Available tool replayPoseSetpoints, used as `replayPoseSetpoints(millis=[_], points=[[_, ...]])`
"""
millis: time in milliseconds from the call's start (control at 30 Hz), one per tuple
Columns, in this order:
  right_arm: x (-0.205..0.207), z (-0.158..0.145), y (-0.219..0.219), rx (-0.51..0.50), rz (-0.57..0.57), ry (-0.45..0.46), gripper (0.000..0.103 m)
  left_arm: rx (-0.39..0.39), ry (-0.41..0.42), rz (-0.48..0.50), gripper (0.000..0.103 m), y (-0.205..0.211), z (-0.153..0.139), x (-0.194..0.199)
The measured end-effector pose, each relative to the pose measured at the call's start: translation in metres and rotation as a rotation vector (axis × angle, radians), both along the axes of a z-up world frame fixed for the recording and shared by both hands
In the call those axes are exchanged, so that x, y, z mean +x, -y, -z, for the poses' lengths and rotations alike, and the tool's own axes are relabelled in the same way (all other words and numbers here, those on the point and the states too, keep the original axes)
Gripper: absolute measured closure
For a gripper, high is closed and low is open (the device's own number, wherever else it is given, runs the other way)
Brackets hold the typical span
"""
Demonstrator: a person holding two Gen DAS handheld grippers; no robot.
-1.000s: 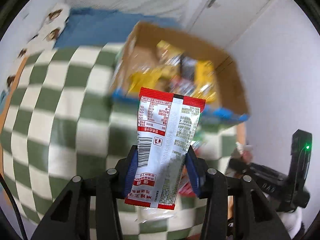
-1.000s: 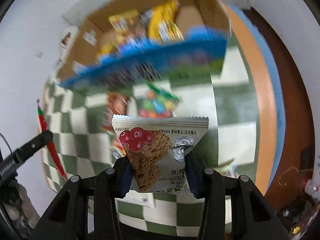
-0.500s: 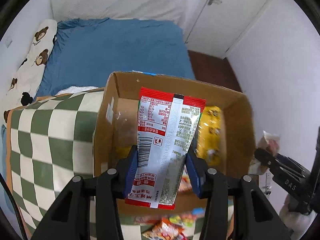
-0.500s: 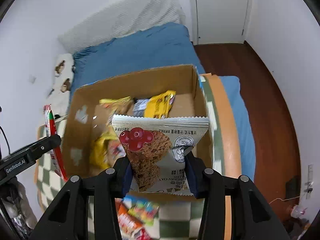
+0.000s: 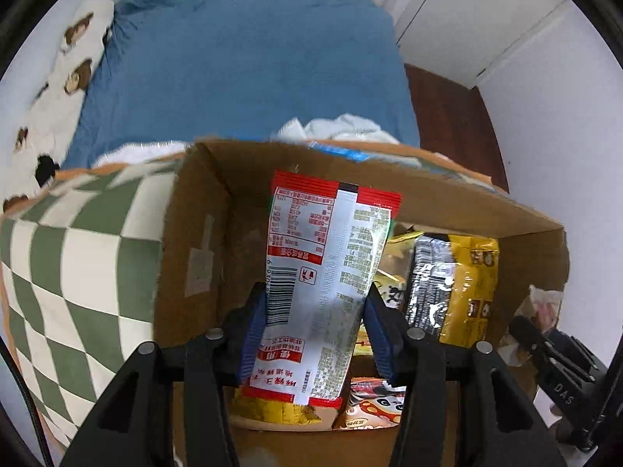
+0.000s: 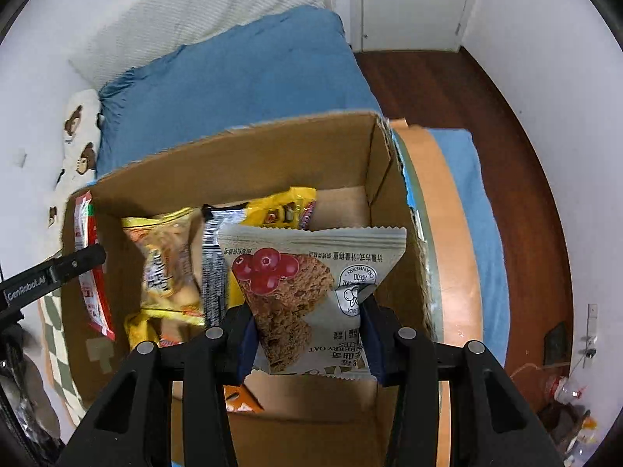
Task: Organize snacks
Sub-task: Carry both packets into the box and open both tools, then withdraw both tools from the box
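Both my claws point down over the open cardboard box of snacks. My left gripper, its jaws just easing apart, has the red-and-white packet between them; my right gripper pinches the cranberry oat cookie packet by its lower half. Both look light, crinkly and slippery, best gripped flat across the middle.

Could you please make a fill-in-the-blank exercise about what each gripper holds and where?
1. The left gripper holds a red and white packet with a ____ printed on its back.
2. The right gripper holds an oat cookie packet that pictures red ____.
3. Both packets hang over an open cardboard ____.

Missing words: barcode; berries; box
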State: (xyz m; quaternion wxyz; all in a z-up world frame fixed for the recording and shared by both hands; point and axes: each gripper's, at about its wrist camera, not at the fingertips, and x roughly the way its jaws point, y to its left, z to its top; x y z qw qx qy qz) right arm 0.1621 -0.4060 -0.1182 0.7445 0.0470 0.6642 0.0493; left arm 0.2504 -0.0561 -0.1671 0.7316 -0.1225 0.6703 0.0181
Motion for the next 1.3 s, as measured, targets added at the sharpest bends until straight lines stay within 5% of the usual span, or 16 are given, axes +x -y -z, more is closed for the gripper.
replayPoseSetpoints(millis=[100,133,367,1300], points=[[0.006,0.018,-0.002,-0.022,-0.007,-0.050,0.032,0.008,-0.003,-0.009,0.018,-0.003,0.007,0.001],[0.007,0.023,-0.002,-0.017,-0.005,-0.057,0.023,0.021,-0.002,-0.004,0.016,-0.003,0.009,0.000],[0.004,0.030,-0.009,-0.007,-0.020,-0.050,0.012,0.042,0.006,0.013,0.016,0.001,0.008,-0.005],[-0.101,-0.041,-0.022,-0.020,-0.074,0.178,0.012,0.207,0.311,0.088,0.016,0.032,-0.082,-0.142]])
